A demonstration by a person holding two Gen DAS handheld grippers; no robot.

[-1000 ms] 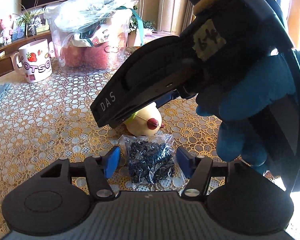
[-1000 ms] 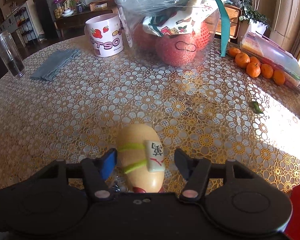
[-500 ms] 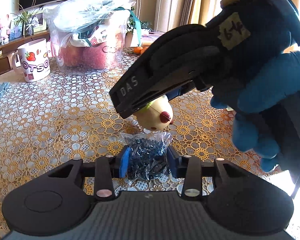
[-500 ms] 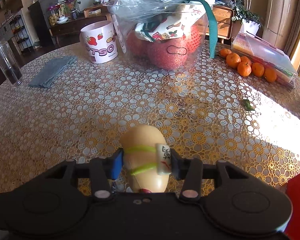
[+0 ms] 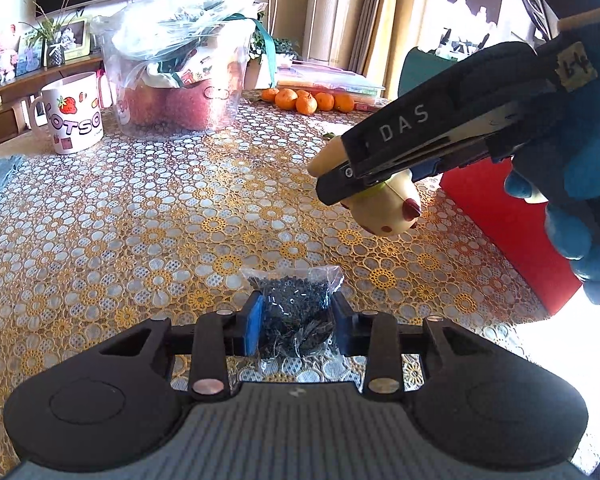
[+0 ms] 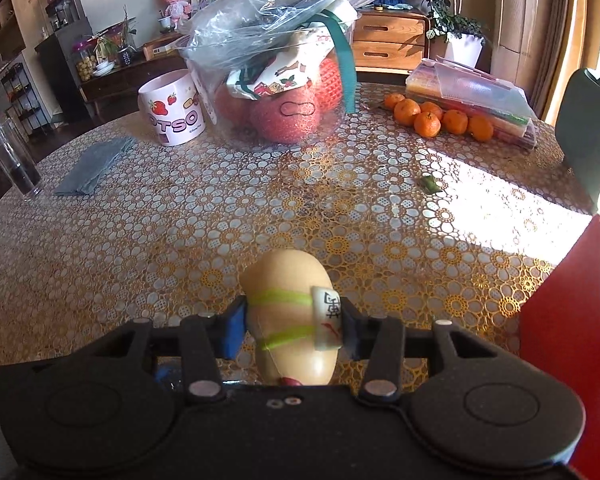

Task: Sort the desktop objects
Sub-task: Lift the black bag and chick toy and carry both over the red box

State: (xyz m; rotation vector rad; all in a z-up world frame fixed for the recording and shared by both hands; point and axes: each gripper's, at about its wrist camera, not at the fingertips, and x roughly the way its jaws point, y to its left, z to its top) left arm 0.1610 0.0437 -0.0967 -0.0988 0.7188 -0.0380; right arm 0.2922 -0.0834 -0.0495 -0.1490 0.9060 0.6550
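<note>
— Two grippers, both gripping?
— Yes. The left gripper (image 5: 294,322), jaws closing, pinches the bag of dark bits (image 5: 292,304) between its pads; the right gripper (image 6: 290,330) clamps the cream egg-shaped toy (image 6: 290,320), lifted off the tablecloth (image 5: 140,220).

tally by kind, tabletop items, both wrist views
Oranges: 5
Mug: 1
Drinking glass: 1
Grey cloth: 1
Clear tub of fruit: 1
Bag of dark bits: 1
Cream egg-shaped toy: 1
Total: 11

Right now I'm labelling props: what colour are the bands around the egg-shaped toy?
Bright yellow-green bands, clearest in the right wrist view.
</note>
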